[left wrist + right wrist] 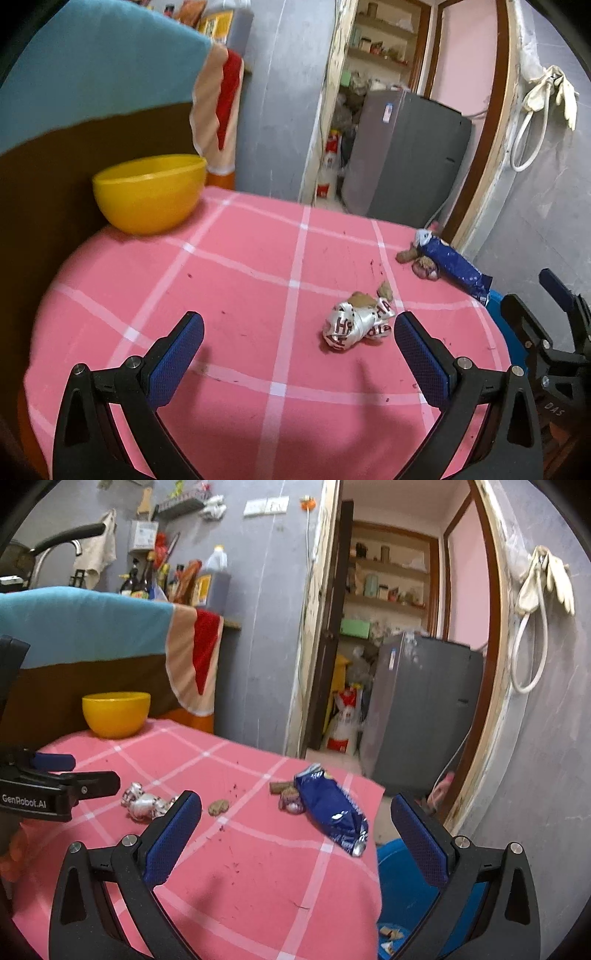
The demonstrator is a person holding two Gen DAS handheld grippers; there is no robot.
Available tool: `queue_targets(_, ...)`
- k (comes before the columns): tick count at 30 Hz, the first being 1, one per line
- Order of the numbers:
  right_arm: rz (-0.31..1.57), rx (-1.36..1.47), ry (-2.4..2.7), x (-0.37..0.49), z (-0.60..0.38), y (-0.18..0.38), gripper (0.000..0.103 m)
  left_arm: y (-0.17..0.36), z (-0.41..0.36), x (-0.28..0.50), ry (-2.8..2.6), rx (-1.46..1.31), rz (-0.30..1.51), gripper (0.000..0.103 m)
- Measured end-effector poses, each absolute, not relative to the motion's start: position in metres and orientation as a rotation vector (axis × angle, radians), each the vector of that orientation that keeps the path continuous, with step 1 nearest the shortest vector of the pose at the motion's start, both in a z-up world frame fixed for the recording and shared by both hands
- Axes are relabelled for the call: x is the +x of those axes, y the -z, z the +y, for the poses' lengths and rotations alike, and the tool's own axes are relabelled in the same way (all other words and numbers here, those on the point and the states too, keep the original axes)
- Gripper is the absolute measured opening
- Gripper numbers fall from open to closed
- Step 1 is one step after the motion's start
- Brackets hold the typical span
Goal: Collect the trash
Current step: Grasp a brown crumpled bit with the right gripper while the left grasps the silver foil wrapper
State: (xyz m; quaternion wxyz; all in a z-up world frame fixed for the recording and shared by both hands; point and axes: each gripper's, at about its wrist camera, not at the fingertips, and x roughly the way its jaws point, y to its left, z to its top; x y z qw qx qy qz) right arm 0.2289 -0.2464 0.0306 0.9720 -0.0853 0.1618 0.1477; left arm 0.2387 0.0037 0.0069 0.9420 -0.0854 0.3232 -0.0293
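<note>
While both the left gripper (299,326) and right gripper (295,810) are held spread and empty over the pink tablecloth (236,288), a blue bin (406,882) beside the blue wrapper (332,808) is shown only in the right view.

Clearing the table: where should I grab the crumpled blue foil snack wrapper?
Grip the crumpled blue foil snack wrapper across its narrow middle, coming from above with the right tongs. It lies flat and elongated near the pink checked tablecloth edge.

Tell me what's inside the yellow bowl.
Only the yellow bowl's near wall and rim show, from a low angle. Its inside is hidden in both views, so the contents cannot be told.
</note>
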Motion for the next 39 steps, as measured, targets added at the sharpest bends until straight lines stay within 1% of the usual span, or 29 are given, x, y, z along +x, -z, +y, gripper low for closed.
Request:
queue_targets(2, 0.361, -0.161, -0.302, 0.236, -0.246, -0.028, 0.103, -0.005, 0.004, 0.243, 0.078, -0.196, 0.682, 0.100)
queue_targets(3, 0.374, -0.158, -0.307, 0.240, -0.246, -0.027, 0.103, -0.003, 0.004, 0.245, 0.095, -0.211, 0.693, 0.097)
queue_targets(5, 0.409, -0.147, -0.316, 0.248, -0.244, -0.024, 0.103, -0.003, 0.003, 0.249, 0.125, -0.235, 0.712, 0.086)
queue_targets(7, 0.437, -0.134, -0.332, 0.254, -0.243, -0.022, 0.103, -0.001, 0.002, 0.255, 0.149, -0.260, 0.741, 0.068)
queue_targets(8, 0.455, -0.129, -0.341, 0.258, -0.242, -0.021, 0.103, -0.001, 0.002, 0.258, 0.160, -0.275, 0.754, 0.065)
queue_targets(10, 0.490, -0.127, -0.360, 0.264, -0.240, -0.020, 0.098, 0.001, 0.003, 0.264, 0.182, -0.306, 0.778, 0.054)
queue_targets(11, 0.508, -0.127, -0.371, 0.266, -0.239, -0.019, 0.093, 0.001, 0.003, 0.265, 0.191, -0.316, 0.787, 0.051)
queue_targets(12, 0.533, -0.126, -0.392, 0.270, -0.237, -0.018, 0.085, 0.002, 0.003, 0.267, 0.198, -0.325, 0.794, 0.046)
queue_targets(13, 0.551, -0.126, -0.408, 0.273, -0.236, -0.018, 0.082, 0.003, 0.004, 0.268, 0.206, -0.333, 0.800, 0.039)
queue_targets(16, 0.611, -0.128, -0.458, 0.283, -0.229, -0.016, 0.073, 0.004, 0.005, 0.271, 0.242, -0.358, 0.815, 0.028)
queue_targets(18, 0.648, -0.132, -0.491, 0.288, -0.223, -0.015, 0.067, 0.002, 0.005, 0.270, 0.252, -0.359, 0.810, 0.027)
queue_targets(19, 0.660, -0.138, -0.498, 0.290, -0.220, -0.014, 0.065, 0.002, 0.005, 0.269, 0.253, -0.357, 0.805, 0.025)
queue_targets(21, 0.684, -0.162, -0.514, 0.296, -0.212, -0.011, 0.056, 0.001, 0.007, 0.267, 0.262, -0.359, 0.792, 0.020)
queue_targets(22, 0.698, -0.171, -0.517, 0.299, -0.208, -0.010, 0.053, 0.000, 0.008, 0.267, 0.261, -0.363, 0.790, 0.019)
queue_targets(23, 0.711, -0.178, -0.525, 0.302, -0.205, -0.010, 0.048, -0.001, 0.010, 0.266, 0.255, -0.365, 0.786, 0.018)
queue_targets(29, 0.791, -0.191, -0.571, 0.323, -0.187, -0.004, 0.043, -0.004, 0.021, 0.265, 0.199, -0.347, 0.756, 0.013)
queue_targets(33, 0.876, -0.215, -0.593, 0.333, -0.174, 0.006, 0.031, -0.004, 0.033, 0.265, 0.161, -0.349, 0.742, 0.013)
queue_targets(37, 0.895, -0.215, -0.578, 0.338, -0.173, 0.008, 0.028, -0.001, 0.039, 0.266, 0.151, -0.361, 0.744, 0.013)
queue_targets(39, 0.892, -0.210, -0.581, 0.337, -0.175, 0.008, 0.017, 0.000, 0.039, 0.264, 0.153, -0.360, 0.742, 0.013)
